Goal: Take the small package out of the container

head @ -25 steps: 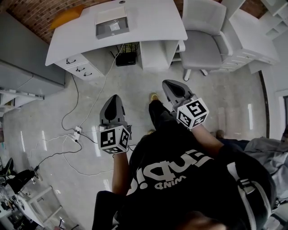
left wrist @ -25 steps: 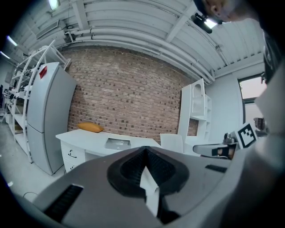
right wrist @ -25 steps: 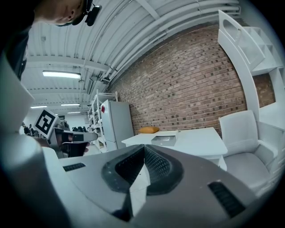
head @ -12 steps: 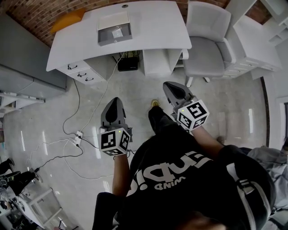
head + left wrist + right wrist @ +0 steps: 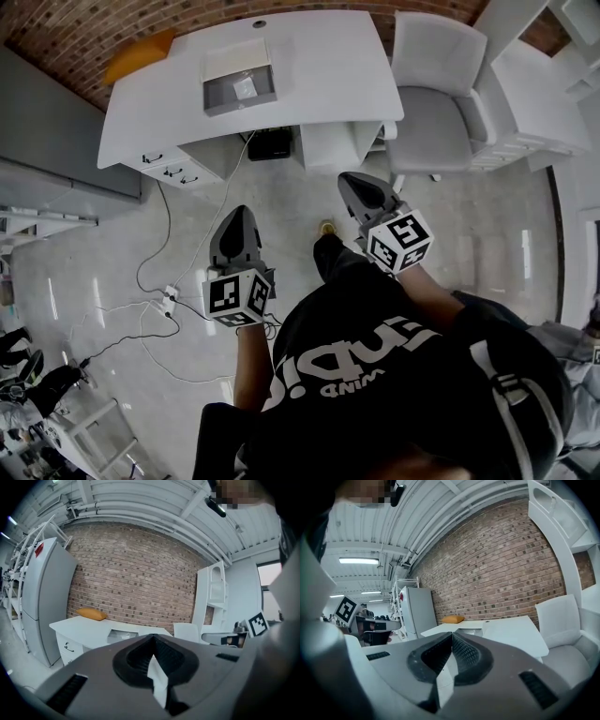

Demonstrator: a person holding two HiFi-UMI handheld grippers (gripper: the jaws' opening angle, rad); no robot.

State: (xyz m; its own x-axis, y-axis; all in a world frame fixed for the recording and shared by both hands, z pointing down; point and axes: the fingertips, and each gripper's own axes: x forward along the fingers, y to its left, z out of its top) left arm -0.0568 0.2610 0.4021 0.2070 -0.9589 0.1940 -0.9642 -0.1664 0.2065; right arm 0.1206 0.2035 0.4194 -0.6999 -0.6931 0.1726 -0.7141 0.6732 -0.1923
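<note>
A grey open container (image 5: 239,86) stands on the white desk (image 5: 319,66) at the top of the head view. A small pale package (image 5: 245,87) lies inside it. My left gripper (image 5: 236,217) is held over the floor, well short of the desk, with its jaws shut and nothing between them. My right gripper (image 5: 349,180) hangs beside it, also shut and empty, a little nearer the desk's edge. In the left gripper view the left gripper (image 5: 152,637) points toward the desk, where the container (image 5: 123,635) shows just above it. The right gripper (image 5: 451,634) faces the desk's right part.
An orange cushion (image 5: 136,54) lies on the desk's far left corner. A grey chair (image 5: 436,84) stands right of the desk. Drawers (image 5: 164,167) hang under the desk's left end. Cables and a power strip (image 5: 169,298) lie on the floor at left. A grey cabinet (image 5: 44,597) stands left of the desk.
The desk and container have slid lower in the head view as the person walks toward them. Both grippers travel along, still shut and level.
</note>
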